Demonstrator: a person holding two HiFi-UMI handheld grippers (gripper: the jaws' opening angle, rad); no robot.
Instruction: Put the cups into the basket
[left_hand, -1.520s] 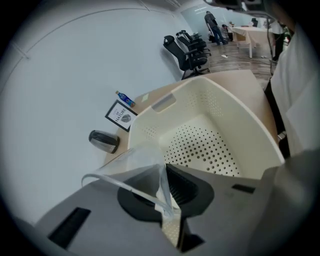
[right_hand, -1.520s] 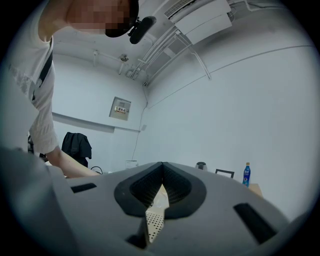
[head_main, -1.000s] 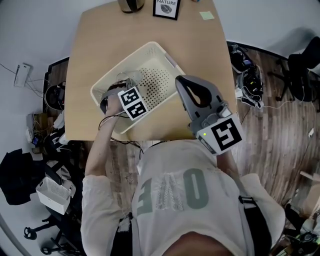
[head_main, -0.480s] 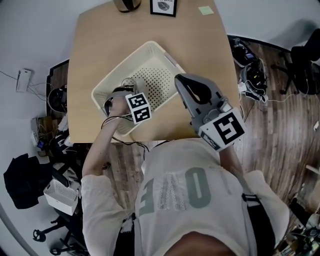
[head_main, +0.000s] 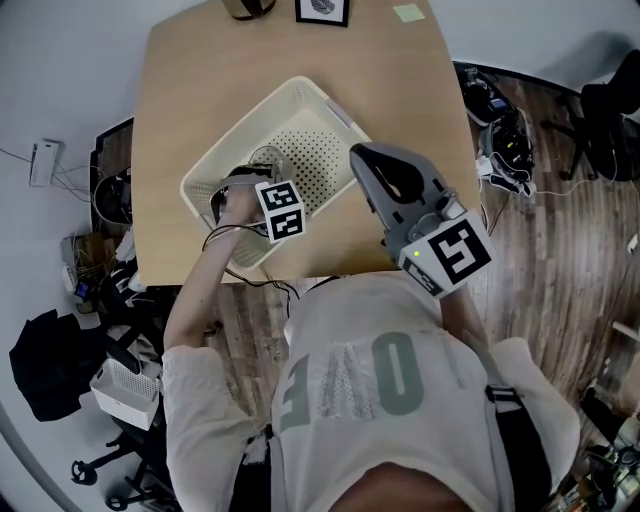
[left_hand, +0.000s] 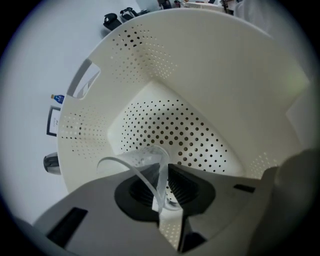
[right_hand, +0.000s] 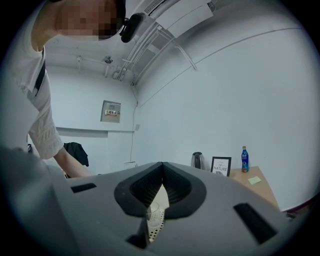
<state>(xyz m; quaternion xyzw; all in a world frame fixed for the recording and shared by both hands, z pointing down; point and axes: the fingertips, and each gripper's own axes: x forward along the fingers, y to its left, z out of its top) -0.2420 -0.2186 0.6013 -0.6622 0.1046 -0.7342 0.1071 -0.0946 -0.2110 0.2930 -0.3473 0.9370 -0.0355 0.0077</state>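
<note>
A cream perforated basket (head_main: 300, 98) lies slantwise on the wooden table (head_main: 400, 80). Inside its near-left end, my left gripper (head_main: 238, 192) is shut on a clear plastic cup (head_main: 265, 158). In the left gripper view the jaws pinch the cup (left_hand: 142, 160) by its thin wall, just above the dotted basket floor (left_hand: 190, 135). My right gripper (head_main: 374, 166) hovers by the basket's right side, shut with nothing between its jaws. In the right gripper view the right gripper (right_hand: 162, 172) points up toward the room.
At the table's far edge stand a framed picture (head_main: 322, 8), a green sticky note (head_main: 408, 13) and a dark kettle (head_main: 240, 8). A blue bottle (right_hand: 244, 159) shows beside the frame in the right gripper view. Chairs and cables crowd the floor around the table.
My left gripper has carried the cup a little farther into the basket and lower. The right gripper has hardly moved.
</note>
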